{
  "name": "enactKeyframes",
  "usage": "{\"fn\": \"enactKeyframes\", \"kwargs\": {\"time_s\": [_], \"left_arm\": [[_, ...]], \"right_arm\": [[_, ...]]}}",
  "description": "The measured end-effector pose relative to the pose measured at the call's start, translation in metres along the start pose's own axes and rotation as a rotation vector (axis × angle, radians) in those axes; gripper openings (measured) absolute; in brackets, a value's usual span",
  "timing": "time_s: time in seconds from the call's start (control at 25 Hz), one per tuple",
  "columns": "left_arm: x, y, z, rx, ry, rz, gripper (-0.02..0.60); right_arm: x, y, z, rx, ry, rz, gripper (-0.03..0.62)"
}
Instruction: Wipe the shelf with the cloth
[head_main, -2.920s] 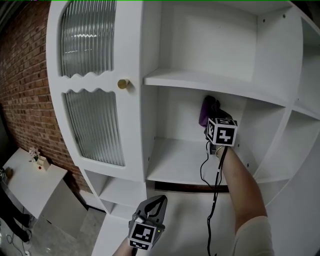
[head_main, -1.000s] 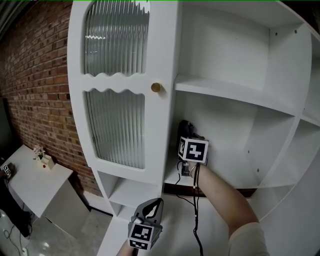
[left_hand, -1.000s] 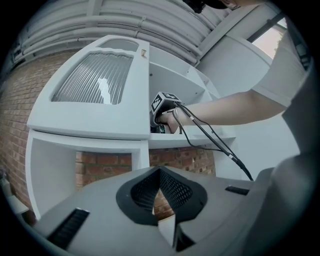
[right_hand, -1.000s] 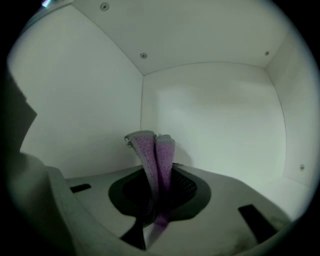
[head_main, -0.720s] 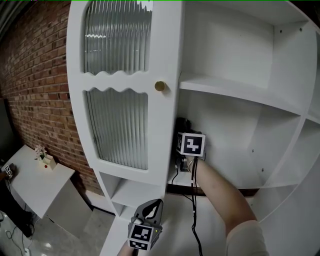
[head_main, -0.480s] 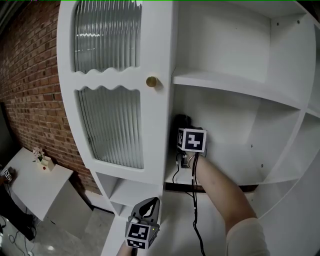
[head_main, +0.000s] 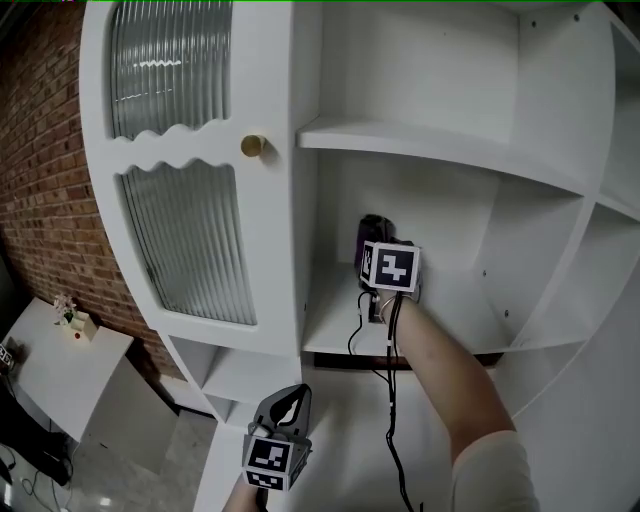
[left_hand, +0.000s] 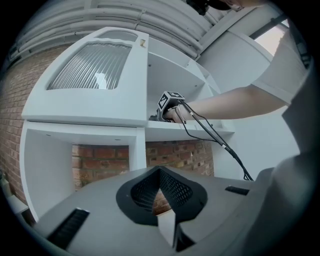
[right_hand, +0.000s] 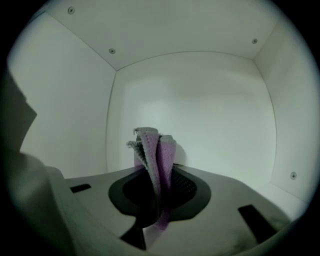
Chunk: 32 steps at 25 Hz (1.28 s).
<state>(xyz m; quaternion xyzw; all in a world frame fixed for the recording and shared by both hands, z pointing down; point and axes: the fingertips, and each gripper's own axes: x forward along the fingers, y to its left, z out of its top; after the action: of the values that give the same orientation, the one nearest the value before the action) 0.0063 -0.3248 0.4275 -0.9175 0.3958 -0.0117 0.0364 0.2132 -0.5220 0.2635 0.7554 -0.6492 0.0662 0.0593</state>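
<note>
Plainly the purple cloth (right_hand: 156, 152) is soft and light: it stands in limp, bunched folds that rise out between the jaws, knitted in texture and with no stiffness of its own. It should not slip much, being pinched at its gathered middle, and that is a sound place to hold it, since the loose ends stay free to drag over the board. Pressed flat it would probably give and spread, so the wiping pressure must come from the gripper, not from the cloth.

The right gripper (right_hand: 156, 197) is clamped on it, its jaws drawn narrow round the bundle. In the head view the cloth (head_main: 370, 232) sits inside the middle compartment, toward its left and near the far wall, above the shelf (head_main: 335, 335); whether it touches the board I cannot tell.

A black cable (head_main: 390, 400) hangs from that gripper along the person's forearm (head_main: 445, 375).

The left gripper (head_main: 283, 415) hangs low and near, well apart from the shelf, jaws closed together on nothing.

To the left stands the ribbed-glass door (head_main: 185, 240) with its brass knob (head_main: 253, 146).
</note>
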Motion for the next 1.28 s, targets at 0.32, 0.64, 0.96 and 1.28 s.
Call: {"fn": "enactKeyframes", "kwargs": {"time_s": [0.32,0.64,0.96,1.28], "left_arm": [[0.010,-0.033,0.000,0.036,0.018,-0.048,0.014],[0.017,-0.059,-0.004,0.008,0.017,-0.076,0.014],[0.022,-0.063,-0.004,-0.015,0.018,-0.058,0.014],[0.024,-0.076,-0.003,-0.002,0.026,-0.060,0.014]], "right_arm": [[-0.018,-0.080,-0.005,0.016,0.005,-0.124,0.081],[-0.040,-0.163,-0.003,0.061,-0.021,-0.282,0.080],[-0.052,-0.208,-0.012,0.098,-0.008,-0.352,0.077],[-0.059,-0.206,-0.008,0.145,-0.032,-0.292,0.077]]}}
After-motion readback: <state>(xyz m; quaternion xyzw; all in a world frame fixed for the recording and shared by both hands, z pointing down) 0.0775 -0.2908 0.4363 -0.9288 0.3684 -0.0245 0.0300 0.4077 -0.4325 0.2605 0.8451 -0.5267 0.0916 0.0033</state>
